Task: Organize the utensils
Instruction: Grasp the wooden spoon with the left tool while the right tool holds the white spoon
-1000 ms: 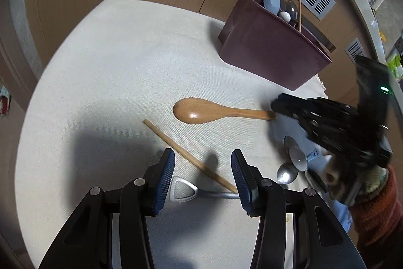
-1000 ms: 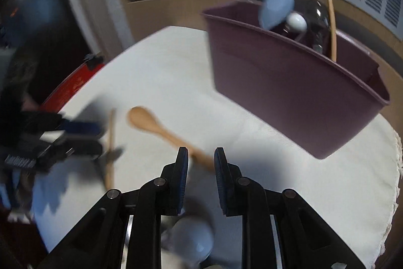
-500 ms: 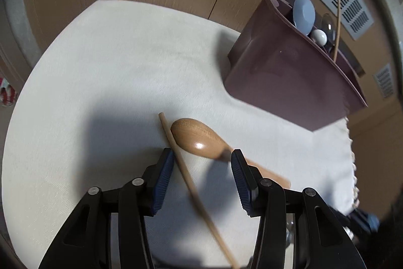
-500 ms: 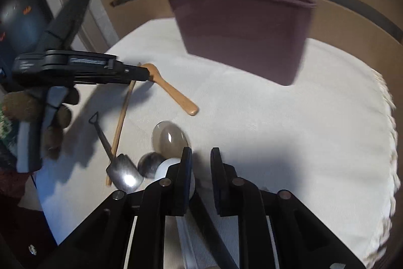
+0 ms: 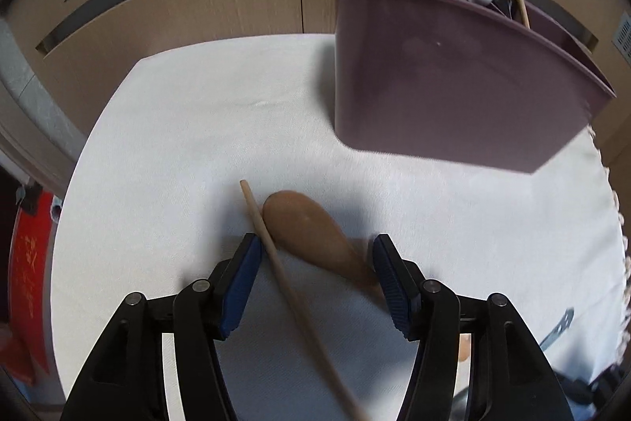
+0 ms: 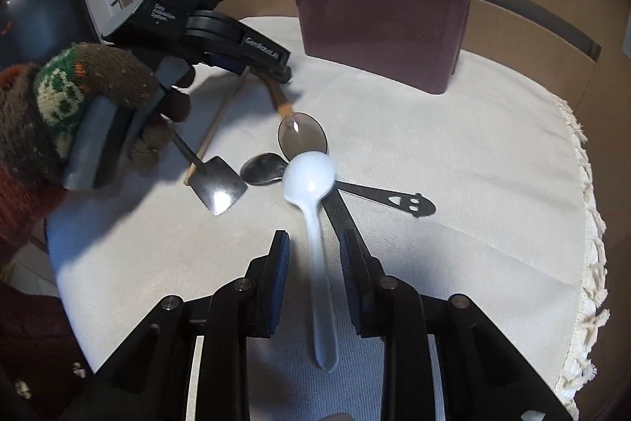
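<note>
Pickup begins: left gripper [image 5: 315,263], jaws just opened wide, straddles wooden spoon [image 5: 311,231] before bin [image 5: 453,97], gripping nothing; next, close.

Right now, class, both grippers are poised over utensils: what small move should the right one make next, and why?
Probably shut the right gripper on the white spoon. Its jaws, which have just been opening, straddle the handle without pressing it, and the purple bin already holds other utensils.

A brown wooden spoon [image 5: 311,235] lies between blue pads [image 5: 240,283]. A white spoon [image 6: 311,184] lies between dark fingers [image 6: 355,271].
</note>
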Motion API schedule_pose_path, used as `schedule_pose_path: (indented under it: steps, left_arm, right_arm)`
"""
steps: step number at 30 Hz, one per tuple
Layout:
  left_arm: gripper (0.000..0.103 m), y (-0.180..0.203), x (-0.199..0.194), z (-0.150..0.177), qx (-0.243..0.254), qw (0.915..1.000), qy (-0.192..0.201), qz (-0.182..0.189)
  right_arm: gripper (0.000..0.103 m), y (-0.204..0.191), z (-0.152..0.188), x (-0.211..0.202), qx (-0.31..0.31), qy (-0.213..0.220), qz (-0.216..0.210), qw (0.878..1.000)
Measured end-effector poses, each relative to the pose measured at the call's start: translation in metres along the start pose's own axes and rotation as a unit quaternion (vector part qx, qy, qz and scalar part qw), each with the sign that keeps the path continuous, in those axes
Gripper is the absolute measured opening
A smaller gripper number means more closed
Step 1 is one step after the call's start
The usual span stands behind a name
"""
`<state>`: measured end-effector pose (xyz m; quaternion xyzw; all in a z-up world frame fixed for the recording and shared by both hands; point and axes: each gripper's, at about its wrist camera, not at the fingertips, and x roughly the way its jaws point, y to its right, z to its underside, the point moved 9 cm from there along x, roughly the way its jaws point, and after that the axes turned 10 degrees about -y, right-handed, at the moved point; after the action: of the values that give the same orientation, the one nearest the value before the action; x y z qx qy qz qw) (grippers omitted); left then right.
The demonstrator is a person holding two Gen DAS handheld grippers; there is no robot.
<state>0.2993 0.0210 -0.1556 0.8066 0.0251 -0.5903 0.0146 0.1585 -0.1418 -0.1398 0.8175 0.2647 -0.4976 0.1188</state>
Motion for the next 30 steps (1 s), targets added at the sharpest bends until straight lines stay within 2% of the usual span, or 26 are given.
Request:
schedule_pose_path:
  steps: [3,7,11,13,14,17,18,22,24,27,30]
  left_arm:
    - [0.062,-0.006,-0.004,0.01,0.015,0.9998,-0.001,-0.013]
    - [0.062,-0.015,-0.009,0.025,0.041,0.9988,-0.006,-0.024]
    - [0.062,-0.029,-0.015,0.037,0.063,0.9962,-0.012,-0.059]
    - [0.062,-0.034,-0.017,0.039,0.057,0.9967,-0.013,-0.057]
    - [0.062,-0.036,-0.019,0.039,0.049,0.9978,-0.013,-0.044]
    - [0.062,-0.037,-0.019,0.036,-0.007,0.9983,-0.029,0.051]
    - [0.062,-0.037,-0.018,0.034,-0.021,0.997,-0.031,0.068]
    - [0.062,-0.031,-0.015,0.023,-0.018,0.9968,-0.023,0.074]
    - [0.062,-0.019,-0.015,0.022,-0.005,0.9951,-0.026,0.095]
    - [0.062,-0.003,-0.013,0.019,0.015,0.9902,-0.025,0.137]
    - [0.062,0.005,-0.029,0.022,0.017,0.9876,-0.001,0.156]
  right_arm:
    - [0.025,0.011,0.008,-0.005,0.019,0.001,0.022,1.0]
    - [0.025,0.036,0.015,-0.007,0.073,-0.002,0.034,0.997]
    - [0.025,0.047,0.02,-0.01,0.105,0.003,0.02,0.994]
    - [0.025,0.047,0.021,-0.009,0.105,0.003,0.028,0.994]
    - [0.025,0.046,0.021,-0.008,0.104,0.004,0.034,0.994]
    - [0.027,0.041,0.02,-0.006,0.092,0.001,0.056,0.994]
    - [0.029,0.041,0.018,-0.003,0.089,0.0,0.06,0.994]
    - [0.034,0.04,0.019,-0.001,0.089,-0.005,0.066,0.994]
    - [0.039,0.039,0.021,-0.002,0.096,-0.005,0.048,0.994]
    - [0.041,0.039,0.022,-0.004,0.109,-0.005,0.03,0.994]
    - [0.041,0.039,0.022,-0.004,0.095,-0.011,0.014,0.995]
